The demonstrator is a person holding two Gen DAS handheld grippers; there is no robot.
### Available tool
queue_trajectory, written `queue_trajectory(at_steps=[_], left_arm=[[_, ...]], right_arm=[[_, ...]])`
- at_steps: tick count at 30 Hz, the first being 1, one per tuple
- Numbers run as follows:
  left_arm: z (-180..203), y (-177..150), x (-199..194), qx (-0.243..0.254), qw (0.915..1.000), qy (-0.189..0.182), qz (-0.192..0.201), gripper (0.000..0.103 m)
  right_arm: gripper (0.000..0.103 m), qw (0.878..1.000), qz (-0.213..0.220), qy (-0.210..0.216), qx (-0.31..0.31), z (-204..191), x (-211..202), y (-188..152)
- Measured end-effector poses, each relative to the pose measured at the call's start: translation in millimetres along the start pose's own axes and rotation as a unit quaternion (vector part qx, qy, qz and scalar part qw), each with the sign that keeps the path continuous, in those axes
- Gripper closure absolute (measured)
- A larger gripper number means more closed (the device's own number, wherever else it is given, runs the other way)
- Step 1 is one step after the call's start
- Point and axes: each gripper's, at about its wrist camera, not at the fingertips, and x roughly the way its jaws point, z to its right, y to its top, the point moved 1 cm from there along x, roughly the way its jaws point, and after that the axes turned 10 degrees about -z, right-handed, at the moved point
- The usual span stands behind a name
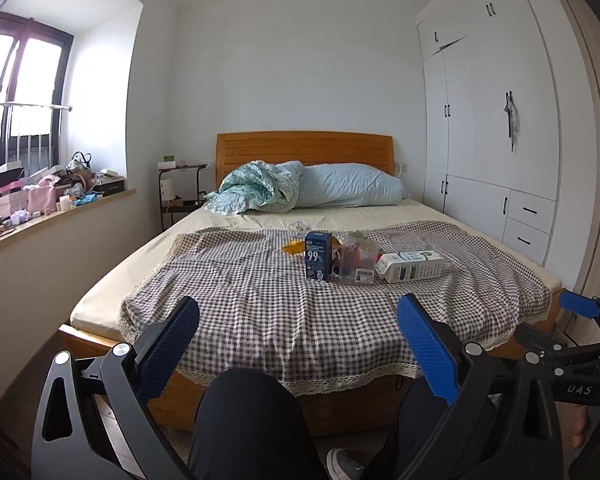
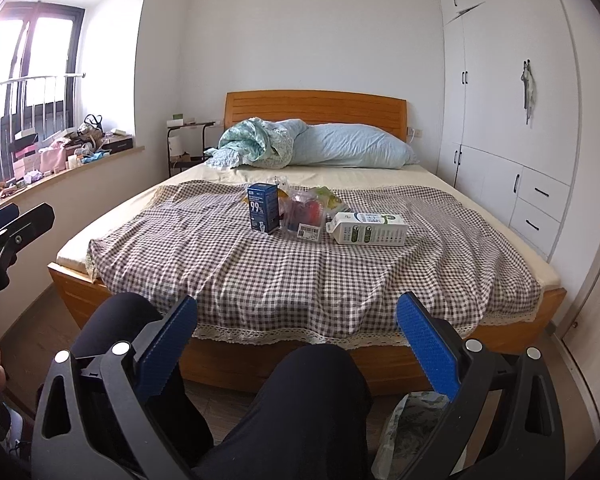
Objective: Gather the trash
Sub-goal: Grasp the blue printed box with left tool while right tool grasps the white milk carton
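Trash sits in a loose cluster on the brown-and-white checked cotton cloth (image 1: 260, 292) with a lace hem, spread over the wooden-framed bed (image 2: 380, 360): an upright dark-blue cardboard box (image 1: 318, 255) printed "99%", a crumpled clear plastic bag (image 1: 356, 260) with a barcode label touching its right side, and a white rectangular milk carton (image 1: 410, 266) lying on its side just beside the bag. A small yellow wrapper (image 1: 294, 247) lies flat behind the box. From my seat at the foot of the bed, both tools hover over dark-trousered knees, well apart from the pile. My left gripper (image 1: 298, 344) has its ribbed blue rubber fingers (image 1: 426, 344) spread wide, grasping nothing; my right gripper (image 2: 298, 344) is likewise released, its textured blue fingers (image 2: 166, 344) empty. A rumpled pale-blue pillow (image 2: 356, 146) rests against the slatted headboard, and white panelled wardrobes (image 1: 496, 140) line the right wall.
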Motion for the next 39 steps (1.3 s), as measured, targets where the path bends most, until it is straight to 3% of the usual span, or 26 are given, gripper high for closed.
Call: queue_trajectory(at_steps=[13, 22, 26, 29, 32, 35, 37, 39], left_arm=[[-5, 67, 191, 0.001, 0.9988, -0.016, -0.047, 0.007], [1, 107, 314, 0.032, 0.9961, -0.036, -0.074, 0.007], [7, 123, 378, 0.056, 0.9929, -0.057, -0.089, 0.007], [15, 133, 423, 0.077, 0.9908, -0.064, -0.091, 0.007], [23, 144, 468, 0.097, 0.9862, -0.074, -0.112, 0.007], [27, 154, 502, 0.092, 0.9789, -0.115, -0.141, 0.007], [32, 159, 521, 0.099, 0.9729, -0.127, -0.166, 0.007], [37, 161, 536, 0.107, 0.9664, -0.144, -0.184, 0.007]], right_arm=[[0.008, 0.997, -0.052, -0.054, 0.01, 38, 143, 71], [0.008, 0.993, -0.077, -0.06, -0.068, 74, 230, 125], [0.008, 0.985, -0.112, -0.041, -0.128, 95, 286, 146], [0.008, 0.979, -0.167, -0.024, -0.11, 129, 337, 152], [0.008, 0.966, -0.208, -0.02, -0.151, 146, 380, 163], [0.008, 0.949, -0.218, 0.016, -0.226, 141, 407, 179], [0.008, 0.925, -0.234, 0.031, -0.297, 126, 426, 191], [0.008, 0.888, -0.259, 0.047, -0.377, 108, 448, 196]])
